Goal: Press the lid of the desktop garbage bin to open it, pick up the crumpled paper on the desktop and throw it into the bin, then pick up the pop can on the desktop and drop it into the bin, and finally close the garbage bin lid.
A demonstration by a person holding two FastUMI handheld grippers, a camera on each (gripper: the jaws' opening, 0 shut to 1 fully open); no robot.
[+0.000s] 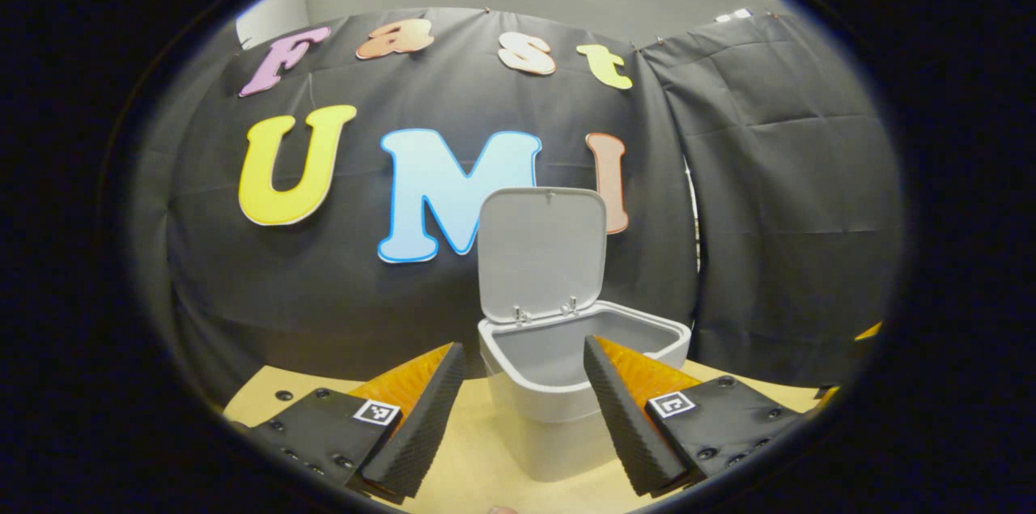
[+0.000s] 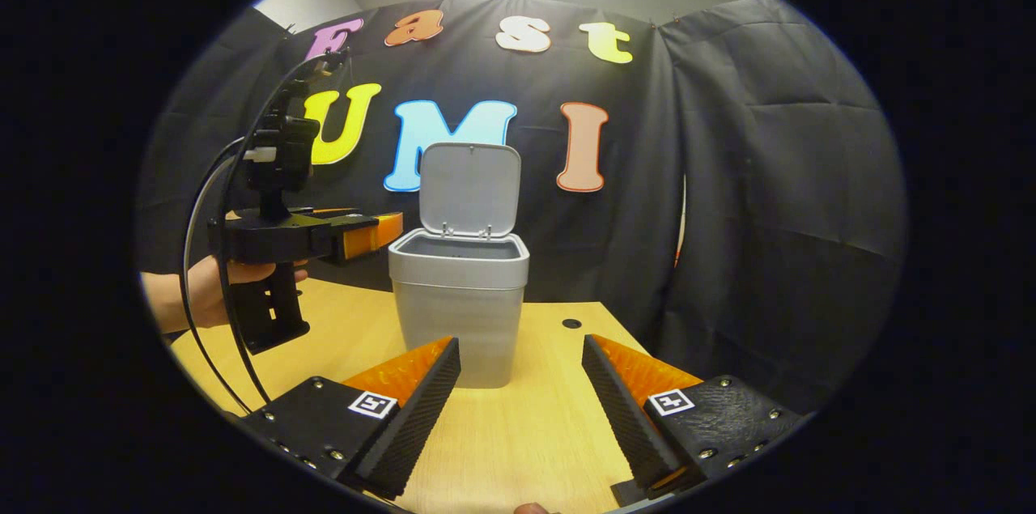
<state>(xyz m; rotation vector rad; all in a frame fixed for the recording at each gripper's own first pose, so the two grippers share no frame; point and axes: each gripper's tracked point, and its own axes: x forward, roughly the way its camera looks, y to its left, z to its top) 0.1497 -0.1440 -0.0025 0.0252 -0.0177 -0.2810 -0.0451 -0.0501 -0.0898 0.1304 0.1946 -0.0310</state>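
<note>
Left gripper (image 1: 522,392) gapes wide and empty at frame bottom, bin (image 1: 566,384) centre behind it, lid (image 1: 542,251) upright. Right gripper (image 2: 522,392) also wide, empty. At left, a hand (image 2: 202,291), cut off at the wrist, holds the other gripper beside the bin; its fingertips are hard to make out.

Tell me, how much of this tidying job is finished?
The bin already stands open, its lid tipped up. Both the left gripper and the right gripper are open and hold nothing. Whether paper or can is inside, I cannot tell. Closing the lid is certainly left.
</note>
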